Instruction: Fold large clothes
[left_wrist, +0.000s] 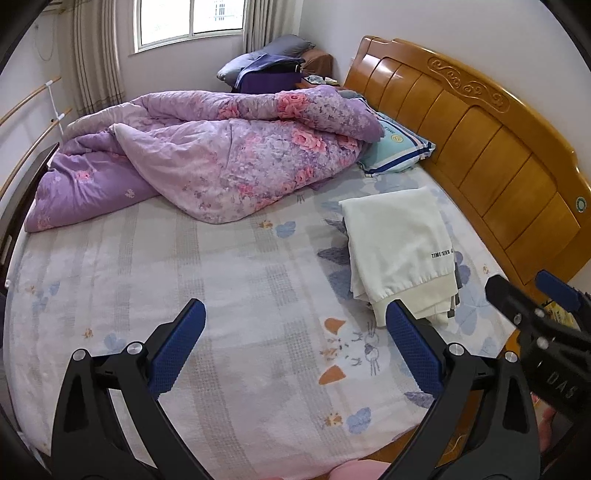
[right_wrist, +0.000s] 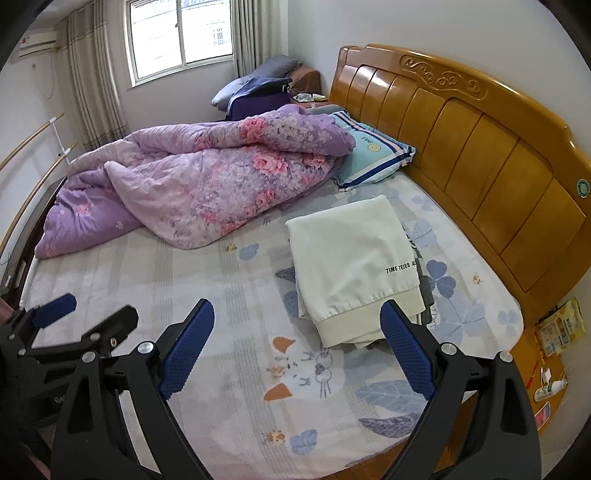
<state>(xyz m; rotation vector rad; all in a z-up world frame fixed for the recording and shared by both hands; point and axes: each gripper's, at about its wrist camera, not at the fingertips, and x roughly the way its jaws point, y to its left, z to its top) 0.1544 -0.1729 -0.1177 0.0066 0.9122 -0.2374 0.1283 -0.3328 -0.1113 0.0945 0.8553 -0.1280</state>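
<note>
- The folded cream-white knit garment (right_wrist: 351, 266) carries black block lettering near its ribbed hem that reads "TIME FEIES"; further characters follow but cannot be made out.
- It lies flat as a rough rectangle on the pale patterned bedsheet (left_wrist: 184, 295), on the side near the glossy orange-brown wooden headboard (right_wrist: 480, 147), with edges of other fabric showing under it.
- The ribbed cuff band at its near end is thicker and slightly yellower than the smooth body.
- The light blue pillow with dark blue stripes (right_wrist: 373, 158) bears a round gold emblem and small writing too blurred to read.
- The sheet is printed with blue clover-like leaves, orange shapes and a small line-drawn cat face.
- The crumpled purple quilt with pink roses (left_wrist: 221, 158) is heaped across the far half of the bed, its quilted surface wrinkled.
- The headboard has vertical curved panels, a carved scroll along the top and a small round green sticker.
- The left gripper (left_wrist: 295, 347) hovers over the sheet with its textured blue pads (left_wrist: 177, 350) spread wide, holding nothing.
- The right gripper (right_wrist: 297, 349) is likewise spread wide and empty, its right pad just before the garment's cuff; in the left view its black body shows raised letters "DAS".
</note>
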